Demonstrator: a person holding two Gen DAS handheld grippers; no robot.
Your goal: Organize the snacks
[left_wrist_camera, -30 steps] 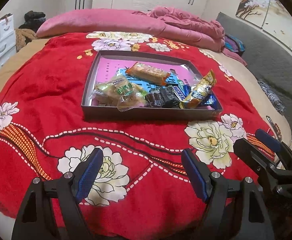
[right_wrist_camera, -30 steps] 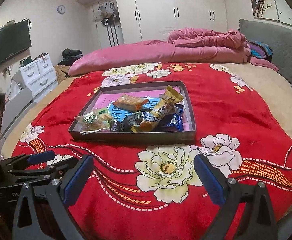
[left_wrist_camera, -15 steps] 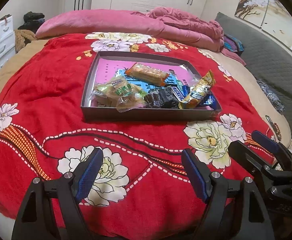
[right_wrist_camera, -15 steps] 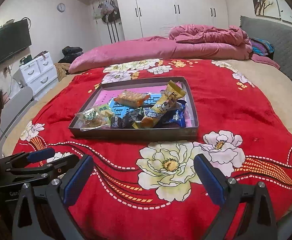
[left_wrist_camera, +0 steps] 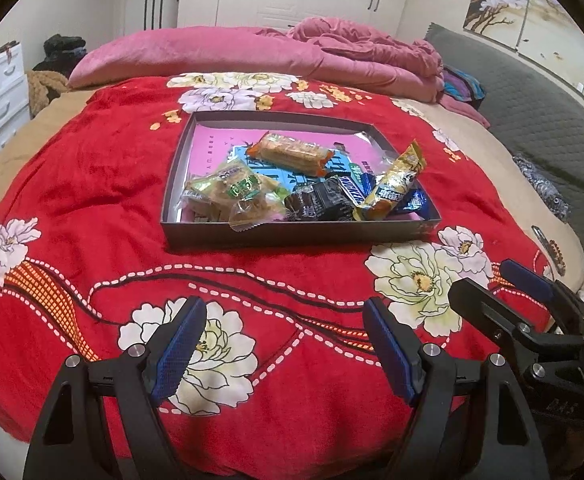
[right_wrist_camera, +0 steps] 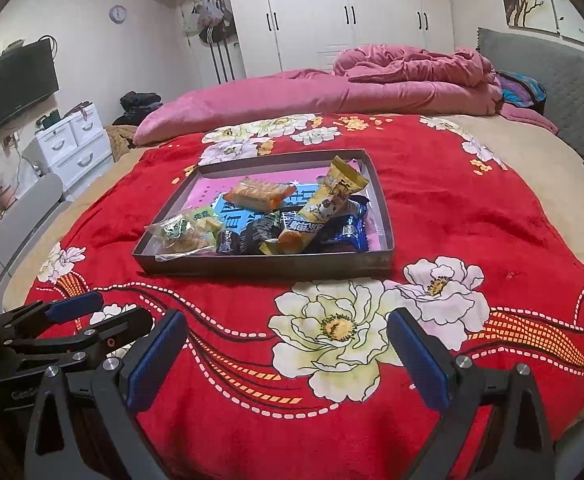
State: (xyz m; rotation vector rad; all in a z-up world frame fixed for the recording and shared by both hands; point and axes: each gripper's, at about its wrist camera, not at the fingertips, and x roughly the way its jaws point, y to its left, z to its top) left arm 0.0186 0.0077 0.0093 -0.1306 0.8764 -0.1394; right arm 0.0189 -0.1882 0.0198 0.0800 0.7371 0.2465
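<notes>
Sitting at frame centre on the red blanket (left_wrist_camera: 91, 184), the tray (left_wrist_camera: 300, 236) holds heaped snack packets (left_wrist_camera: 308, 188); left gripper (left_wrist_camera: 283, 344) and right gripper (right_wrist_camera: 287, 356), both spread empty, have edged slightly nearer.

Bed (left_wrist_camera: 31, 152) covered by red floral blanket (left_wrist_camera: 103, 184); dark shallow tray (left_wrist_camera: 292, 236) of wrapped snacks directly on blanket, near centre; pink pillow (left_wrist_camera: 195, 52) and crumpled pink quilt (left_wrist_camera: 372, 52) along 12 o'clock edge; small metal object (left_wrist_camera: 548, 244) at 3 o'clock edge
</notes>
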